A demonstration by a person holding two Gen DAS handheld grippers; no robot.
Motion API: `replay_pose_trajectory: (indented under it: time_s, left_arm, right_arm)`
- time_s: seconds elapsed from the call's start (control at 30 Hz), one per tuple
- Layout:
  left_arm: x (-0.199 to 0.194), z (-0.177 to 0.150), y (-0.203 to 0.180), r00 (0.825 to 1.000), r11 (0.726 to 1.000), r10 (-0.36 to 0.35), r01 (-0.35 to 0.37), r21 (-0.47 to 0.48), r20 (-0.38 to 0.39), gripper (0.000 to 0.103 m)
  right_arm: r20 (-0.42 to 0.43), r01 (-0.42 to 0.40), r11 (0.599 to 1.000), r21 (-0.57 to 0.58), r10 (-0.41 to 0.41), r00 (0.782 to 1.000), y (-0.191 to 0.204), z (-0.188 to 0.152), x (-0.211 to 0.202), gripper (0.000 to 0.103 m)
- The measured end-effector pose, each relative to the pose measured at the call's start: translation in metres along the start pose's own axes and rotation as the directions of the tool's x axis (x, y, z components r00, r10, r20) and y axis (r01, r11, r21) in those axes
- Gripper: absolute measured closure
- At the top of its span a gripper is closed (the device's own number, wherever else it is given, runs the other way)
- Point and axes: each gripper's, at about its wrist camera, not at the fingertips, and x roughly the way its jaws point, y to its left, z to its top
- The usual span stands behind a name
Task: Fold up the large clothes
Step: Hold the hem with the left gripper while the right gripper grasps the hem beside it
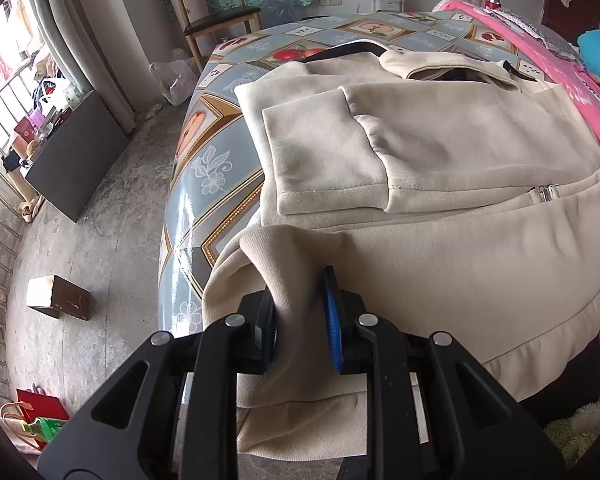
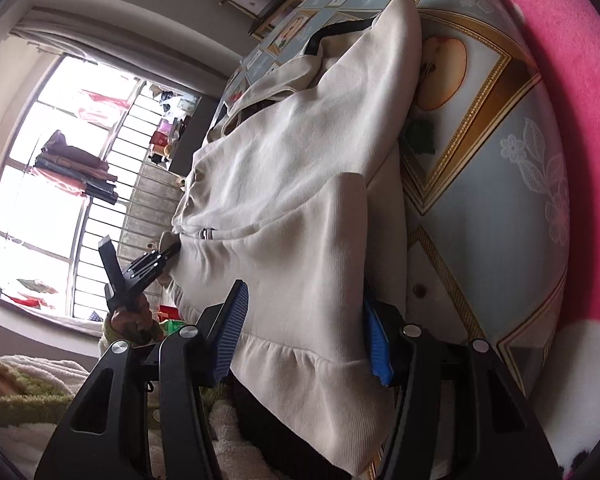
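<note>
table (image 1: 220,128): patterned cloth, fills mid frame
jacket (image 1: 440,152): cream, spread across it, sleeve folded in at center
left gripper (image 1: 300,320): pinching the hem, lower center
right gripper (image 2: 304,336): fingers wide around the hem, not clamped
risk: one-sided lift probably skews the fold

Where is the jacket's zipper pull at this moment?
In the left wrist view the zipper pull sits at right, on the beige jacket just below the folded sleeve; the right wrist view shows it mid-frame.
</note>
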Motion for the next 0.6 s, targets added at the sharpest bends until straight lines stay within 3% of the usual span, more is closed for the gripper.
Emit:
replay_pose_trajectory:
  time_s: [0.1,0.2,0.3,0.37,0.5,0.6]
  left_arm:
    - [0.0,-0.001,0.001,1.0,1.0,-0.006,0.006,-0.002,0.003,0.083]
    - [0.0,-0.001,0.002,1.0,1.0,-0.01,0.01,-0.007,0.004,0.083]
    - [0.0,-0.001,0.004,1.0,1.0,-0.013,0.013,-0.01,0.005,0.083]
    - [-0.001,-0.002,0.004,1.0,1.0,-0.011,0.011,-0.012,0.009,0.083]
    - [-0.013,-0.003,0.002,0.999,1.0,0.003,-0.003,0.003,0.047,0.092]
    - [-0.029,-0.004,0.001,0.996,1.0,0.002,-0.004,0.024,0.084,0.093]
  right_arm:
    - [0.022,0.086,0.996,-0.025,-0.086,0.996,0.012,0.005,0.006,0.059]
    - [0.027,0.256,0.964,-0.068,-0.255,0.967,0.026,0.009,0.02,0.069]
    - [0.066,0.428,0.895,-0.126,-0.423,0.904,0.045,0.003,0.026,0.081]
    - [0.125,0.495,0.853,-0.167,-0.479,0.869,0.063,-0.005,0.023,0.093]
    - [0.278,0.597,0.775,-0.207,-0.539,0.795,0.103,-0.023,0.004,0.096]
    - [0.335,0.659,0.726,-0.197,-0.582,0.741,0.114,-0.028,-0.001,0.096]
